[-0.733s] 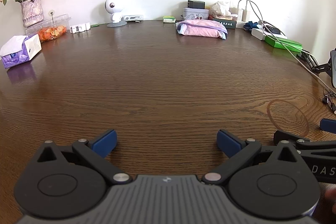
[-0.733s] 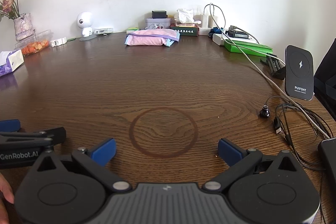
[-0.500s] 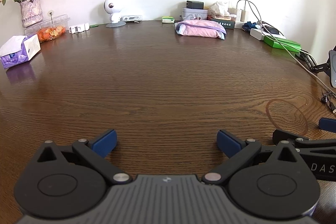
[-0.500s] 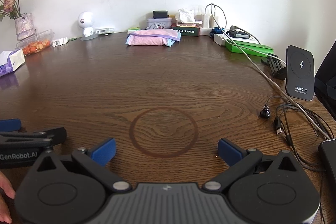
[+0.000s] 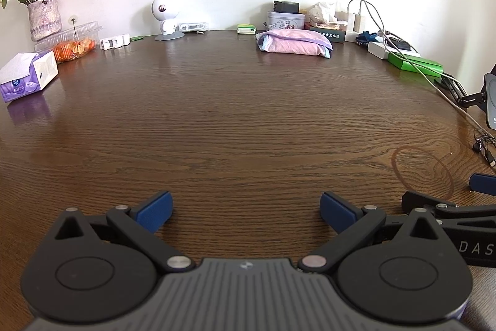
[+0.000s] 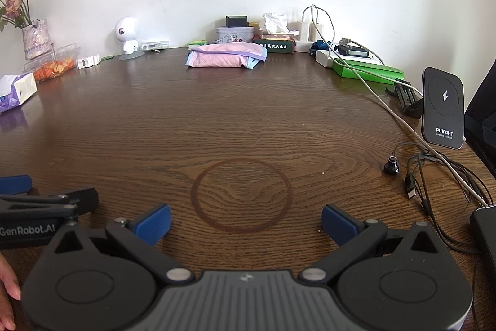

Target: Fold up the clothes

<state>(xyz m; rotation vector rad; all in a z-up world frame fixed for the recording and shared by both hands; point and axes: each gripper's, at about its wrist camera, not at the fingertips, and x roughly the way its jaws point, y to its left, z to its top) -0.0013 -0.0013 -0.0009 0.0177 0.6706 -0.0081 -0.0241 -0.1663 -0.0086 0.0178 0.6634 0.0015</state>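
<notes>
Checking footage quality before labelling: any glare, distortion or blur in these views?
Left wrist: window glare on the table near the far edge, fisheye bends that edge, dark corner top right. Right wrist: dark corners, sharp cloth, the hand at left edge blurred.

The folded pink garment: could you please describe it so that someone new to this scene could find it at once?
Look to the far edge of the dark wooden table, by the white wall. There, in front of a round grey tin and a dark green box, lies the folded pink garment. It is the only soft cloth bundle there, pink with pale blue edges.
</notes>
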